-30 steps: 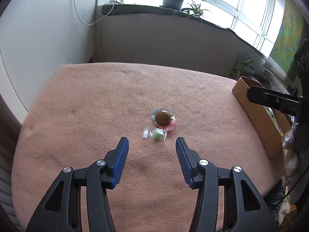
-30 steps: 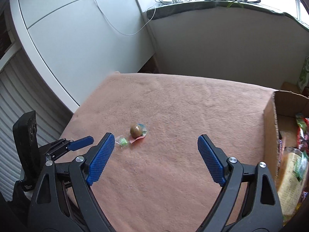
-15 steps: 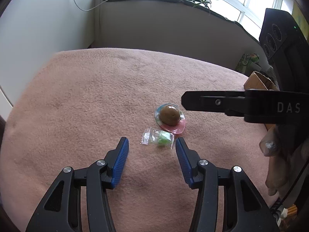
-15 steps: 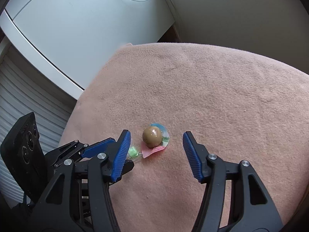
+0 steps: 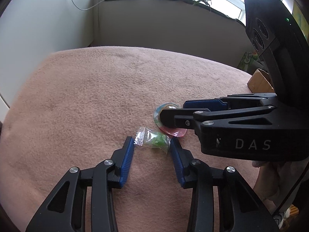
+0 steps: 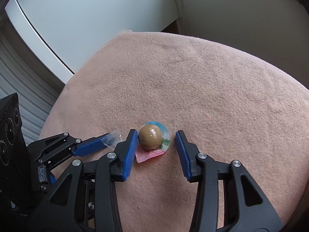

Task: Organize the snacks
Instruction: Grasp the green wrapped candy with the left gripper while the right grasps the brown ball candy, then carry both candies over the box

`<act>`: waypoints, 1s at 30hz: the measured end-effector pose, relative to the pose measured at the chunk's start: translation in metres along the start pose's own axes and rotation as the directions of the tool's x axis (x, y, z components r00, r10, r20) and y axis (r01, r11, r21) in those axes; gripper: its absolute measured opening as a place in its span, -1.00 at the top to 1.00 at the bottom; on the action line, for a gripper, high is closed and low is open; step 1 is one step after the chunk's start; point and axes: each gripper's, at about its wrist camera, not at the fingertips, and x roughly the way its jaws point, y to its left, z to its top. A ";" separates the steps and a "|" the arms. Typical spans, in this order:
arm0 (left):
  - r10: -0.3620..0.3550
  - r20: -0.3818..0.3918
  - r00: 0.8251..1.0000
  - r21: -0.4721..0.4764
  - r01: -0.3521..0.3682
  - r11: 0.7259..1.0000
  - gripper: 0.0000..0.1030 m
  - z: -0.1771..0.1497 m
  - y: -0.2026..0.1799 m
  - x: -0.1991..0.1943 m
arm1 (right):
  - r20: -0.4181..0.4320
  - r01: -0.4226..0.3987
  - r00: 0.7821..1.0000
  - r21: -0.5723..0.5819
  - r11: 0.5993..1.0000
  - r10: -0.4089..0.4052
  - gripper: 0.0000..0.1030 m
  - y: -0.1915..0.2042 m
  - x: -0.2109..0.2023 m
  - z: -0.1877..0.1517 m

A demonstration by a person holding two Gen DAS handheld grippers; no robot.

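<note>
The left gripper (image 5: 152, 145) is open about as wide as the small clear wrapper with a green candy (image 5: 153, 139), which lies between its blue fingertips on the pink fleece blanket (image 5: 87, 96); it is not squeezed. The right gripper (image 6: 156, 141) is half open around the brown ball-shaped sweet in a clear dome on a round printed card (image 6: 150, 138); its left pad touches the dome, the right pad is apart. Only the left view shows the brown cardboard box (image 5: 259, 81). Half a second ago both grippers were farther from the snacks.
</note>
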 end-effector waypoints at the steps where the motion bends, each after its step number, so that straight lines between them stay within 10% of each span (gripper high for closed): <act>1: -0.001 0.000 1.000 -0.004 0.001 1.000 0.40 0.000 0.001 0.000 | 0.000 0.003 1.000 -0.002 1.000 -0.003 0.22 0.000 0.000 0.000; 30: -0.029 0.056 0.998 -0.101 0.034 0.994 0.72 -0.003 0.028 -0.031 | 0.130 0.075 0.989 -0.018 0.997 -0.072 0.51 0.010 -0.050 -0.027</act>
